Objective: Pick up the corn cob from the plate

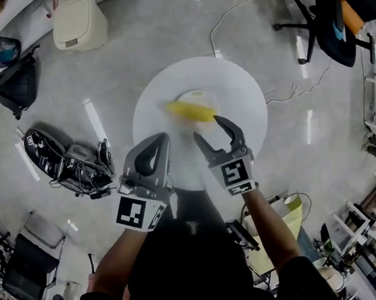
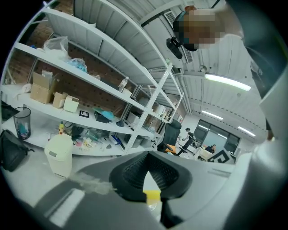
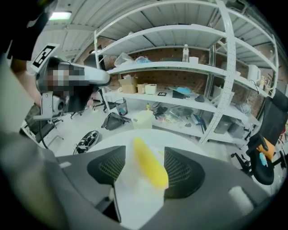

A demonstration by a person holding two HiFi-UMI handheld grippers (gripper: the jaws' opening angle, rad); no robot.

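Note:
A yellow corn cob [image 1: 190, 110] lies on a small white plate [image 1: 204, 96] near the middle of a round white table [image 1: 242, 88]. My right gripper [image 1: 207, 128] hangs just in front of the cob, open, its fingertips on either side of the near end. In the right gripper view the corn cob [image 3: 151, 170] sits between the two dark pads [image 3: 182, 170] of the right gripper [image 3: 145, 150], with a gap showing on the left side. My left gripper [image 1: 162, 139] is to the left over the table's near edge, its tips together. In the left gripper view the left gripper [image 2: 148, 153] holds nothing.
On the floor, a cream bin [image 1: 78, 20] stands at the far left with a black bag [image 1: 13, 82] beside it. Black gear [image 1: 67, 164] lies left of the table, and an office chair [image 1: 332, 19] and a white cable [image 1: 290, 92] are to the right. Shelving [image 3: 189, 67] rises beyond.

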